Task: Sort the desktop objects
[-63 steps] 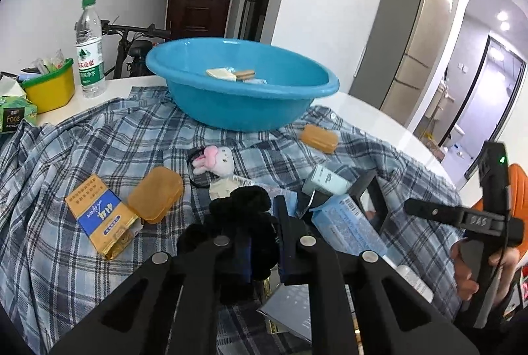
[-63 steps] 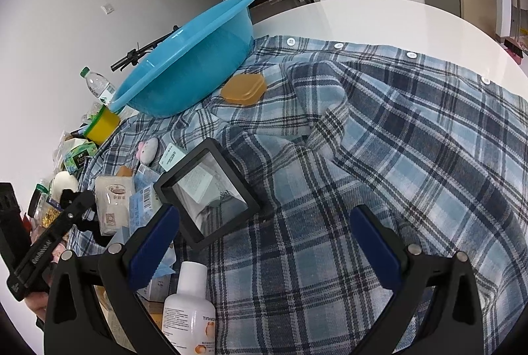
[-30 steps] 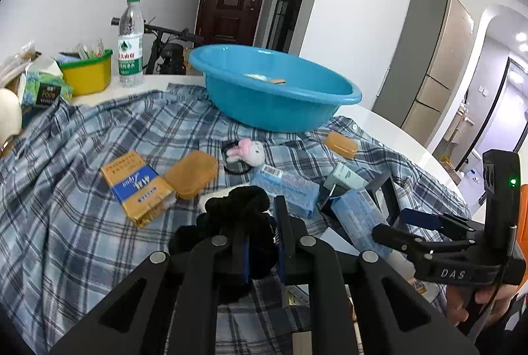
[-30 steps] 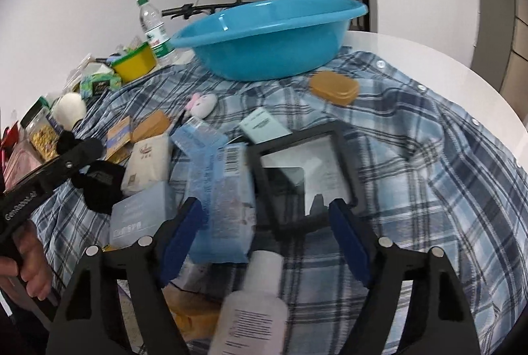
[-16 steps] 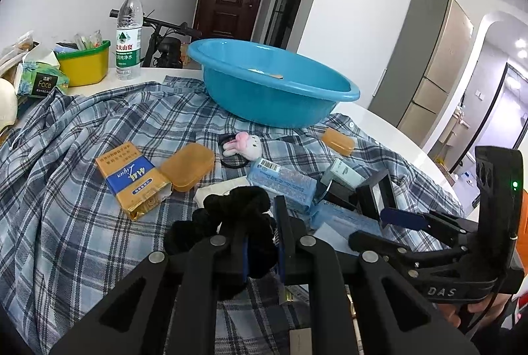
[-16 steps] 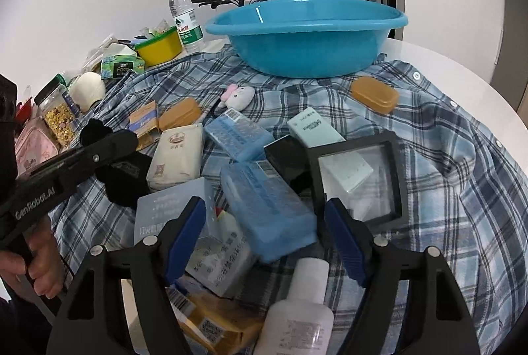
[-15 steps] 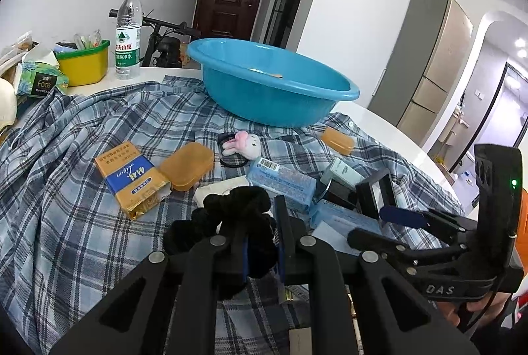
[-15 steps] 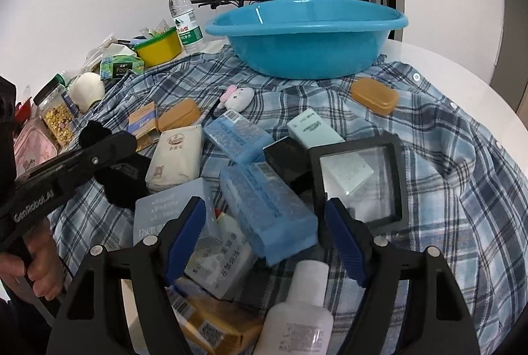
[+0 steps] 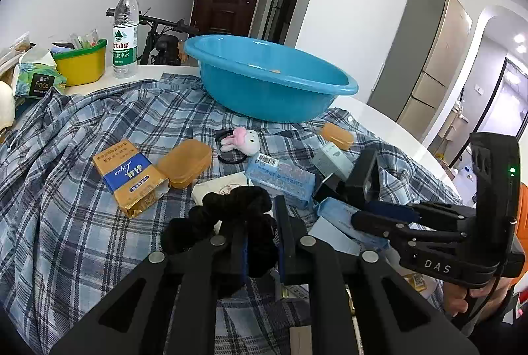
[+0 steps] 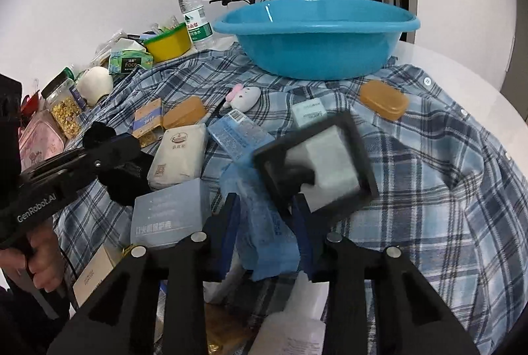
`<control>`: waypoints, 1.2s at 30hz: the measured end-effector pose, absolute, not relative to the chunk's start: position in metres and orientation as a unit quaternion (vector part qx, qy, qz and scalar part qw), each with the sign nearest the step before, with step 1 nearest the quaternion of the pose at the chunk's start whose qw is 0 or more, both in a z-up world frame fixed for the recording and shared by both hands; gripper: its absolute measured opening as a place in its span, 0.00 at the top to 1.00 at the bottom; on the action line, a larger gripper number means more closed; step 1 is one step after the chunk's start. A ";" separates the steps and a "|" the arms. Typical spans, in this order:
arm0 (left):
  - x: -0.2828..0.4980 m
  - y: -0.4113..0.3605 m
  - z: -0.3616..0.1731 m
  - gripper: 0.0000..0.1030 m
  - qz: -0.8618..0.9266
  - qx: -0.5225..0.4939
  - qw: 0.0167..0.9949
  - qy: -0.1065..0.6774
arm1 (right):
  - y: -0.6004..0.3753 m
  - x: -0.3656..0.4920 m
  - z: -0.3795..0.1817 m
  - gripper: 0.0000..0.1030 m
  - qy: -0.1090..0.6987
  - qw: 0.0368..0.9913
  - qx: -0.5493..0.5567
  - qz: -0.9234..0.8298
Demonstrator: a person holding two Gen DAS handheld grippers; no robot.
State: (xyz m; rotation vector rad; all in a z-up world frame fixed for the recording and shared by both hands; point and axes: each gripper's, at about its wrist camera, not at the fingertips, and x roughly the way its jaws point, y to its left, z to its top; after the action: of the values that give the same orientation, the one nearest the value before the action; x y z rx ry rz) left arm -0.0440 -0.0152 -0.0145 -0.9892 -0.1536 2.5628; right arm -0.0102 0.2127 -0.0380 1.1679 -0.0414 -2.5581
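Blue pack: a soft light-blue tissue pack (image 10: pixel 264 223) sat pinched between the right gripper (image 10: pixel 265 216) jaws, low over the plaid shirt (image 10: pixel 445 190).
Long axis: ran pretty much straight ahead along the fingers, far end under the tilted black frame (image 10: pixel 316 163).
Left gripper (image 9: pixel 260 223): clamped tight on a black scrunchie (image 9: pixel 231 209), off to the left of the pack.
Target guess: blue basin (image 10: pixel 316 35), dead ahead past the frame, so the frame was kinda in the lift path.
Nearer arm: looked about even tbh, both loaded.
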 end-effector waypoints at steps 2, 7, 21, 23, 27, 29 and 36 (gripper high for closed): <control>-0.043 -0.014 -0.015 0.89 0.913 -0.354 0.194 -0.053 | 0.210 -0.009 -0.037 0.73 -0.007 0.161 0.407 -0.899; -0.044 -0.013 -0.016 0.89 0.913 -0.355 0.195 -0.050 | 0.217 -0.009 -0.036 0.73 -0.024 0.164 0.410 -0.897; -0.045 -0.008 -0.018 0.89 0.909 -0.364 0.198 -0.040 | 0.256 -0.032 -0.035 0.18 -0.044 0.089 0.401 -0.911; -0.044 -0.007 -0.019 0.89 0.908 -0.366 0.199 -0.038 | 0.251 -0.035 -0.036 0.10 -0.032 0.087 0.399 -0.912; -0.044 -0.003 -0.020 0.89 0.907 -0.368 0.202 -0.033 | 0.248 -0.038 -0.039 0.05 -0.029 0.098 0.399 -0.911; -0.043 -0.001 -0.022 0.89 0.906 -0.370 0.204 -0.031 | 0.248 -0.039 -0.040 0.05 -0.039 0.112 0.407 -0.905; -0.043 0.001 -0.024 0.89 0.905 -0.372 0.206 -0.027 | 0.237 -0.037 -0.048 0.05 -0.009 0.106 0.412 -0.905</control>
State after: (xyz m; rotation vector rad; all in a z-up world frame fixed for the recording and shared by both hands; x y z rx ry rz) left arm -0.0430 0.0011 -0.0239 -1.0375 -0.0751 2.5206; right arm -0.0366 0.2369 -0.0484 1.2142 -0.0263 -2.6658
